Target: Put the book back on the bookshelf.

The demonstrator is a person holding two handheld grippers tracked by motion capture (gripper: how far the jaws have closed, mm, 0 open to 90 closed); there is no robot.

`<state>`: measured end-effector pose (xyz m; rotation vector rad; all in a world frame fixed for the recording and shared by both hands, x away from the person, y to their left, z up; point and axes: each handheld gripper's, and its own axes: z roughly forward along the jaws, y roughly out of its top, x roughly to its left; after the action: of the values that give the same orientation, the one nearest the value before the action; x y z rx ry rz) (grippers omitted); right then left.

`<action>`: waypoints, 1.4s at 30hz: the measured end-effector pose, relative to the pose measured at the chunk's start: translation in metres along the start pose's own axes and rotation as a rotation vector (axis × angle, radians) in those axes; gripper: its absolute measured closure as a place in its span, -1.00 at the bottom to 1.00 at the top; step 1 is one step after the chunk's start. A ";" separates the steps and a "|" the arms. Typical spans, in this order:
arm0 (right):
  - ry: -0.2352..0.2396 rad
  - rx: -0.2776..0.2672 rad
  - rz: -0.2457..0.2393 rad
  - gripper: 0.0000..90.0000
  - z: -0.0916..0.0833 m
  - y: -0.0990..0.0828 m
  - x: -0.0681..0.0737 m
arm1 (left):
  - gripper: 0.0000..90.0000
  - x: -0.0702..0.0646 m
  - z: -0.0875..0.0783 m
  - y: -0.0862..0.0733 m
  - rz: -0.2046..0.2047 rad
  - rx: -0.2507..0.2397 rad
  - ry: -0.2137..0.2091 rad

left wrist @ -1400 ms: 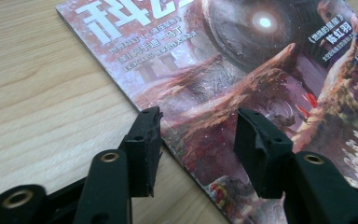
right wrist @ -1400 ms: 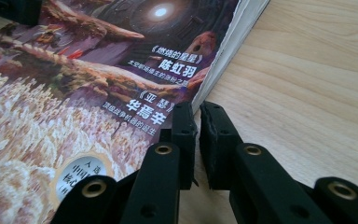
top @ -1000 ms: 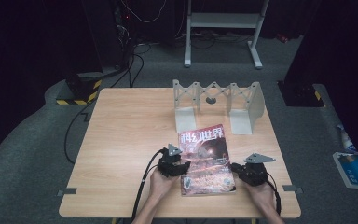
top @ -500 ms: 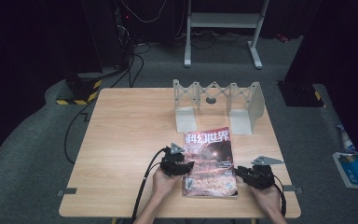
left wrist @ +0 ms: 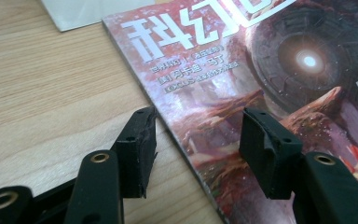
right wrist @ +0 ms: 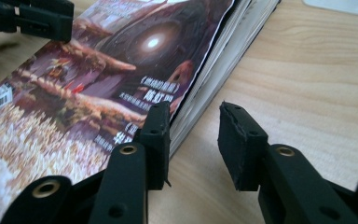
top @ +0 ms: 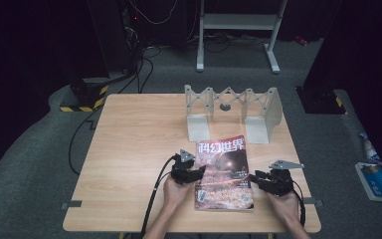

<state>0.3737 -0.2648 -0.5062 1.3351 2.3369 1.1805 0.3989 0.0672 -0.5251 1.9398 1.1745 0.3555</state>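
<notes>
Two grippers flank one magazine (top: pixel 224 173), which lies flat on the wooden table (top: pixel 129 149) near the person's edge, its red cover up and its title end pointing away toward the grey metal rack (top: pixel 231 110) at the back of the table.

In the high view the left gripper (top: pixel 193 174) sits at the magazine's left edge. Its own view shows the jaws spread apart and straddling that edge: one black jaw stands over bare wood just beside the magazine, the other over the printed cover. Neither pad presses on the pages, so nothing is held.

The right gripper (top: pixel 258 179) sits just off the magazine's right edge in the high view. Its jaws have just been opening and now stand moderately apart. In its own view one jaw stands against the edge of the cover, where the loose pages fan slightly, and the other stands over bare table. The gap between them holds only wood, and nothing is gripped.
</notes>
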 end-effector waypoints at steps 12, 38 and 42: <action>-0.039 -0.001 -0.026 0.26 0.008 0.026 0.004 | -0.05 -0.008 0.002 -0.009 0.057 -0.063 0.036; -0.096 0.000 0.038 -0.03 0.056 0.065 -0.014 | -0.05 -0.004 -0.002 -0.009 0.055 -0.059 0.031; -0.097 0.010 0.048 -0.13 0.066 0.069 -0.015 | -0.05 -0.003 -0.001 -0.008 0.049 -0.056 0.032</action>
<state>0.4609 -0.2221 -0.5028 1.4265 2.2587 1.0925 0.3913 0.0670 -0.5300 1.9236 1.1270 0.4429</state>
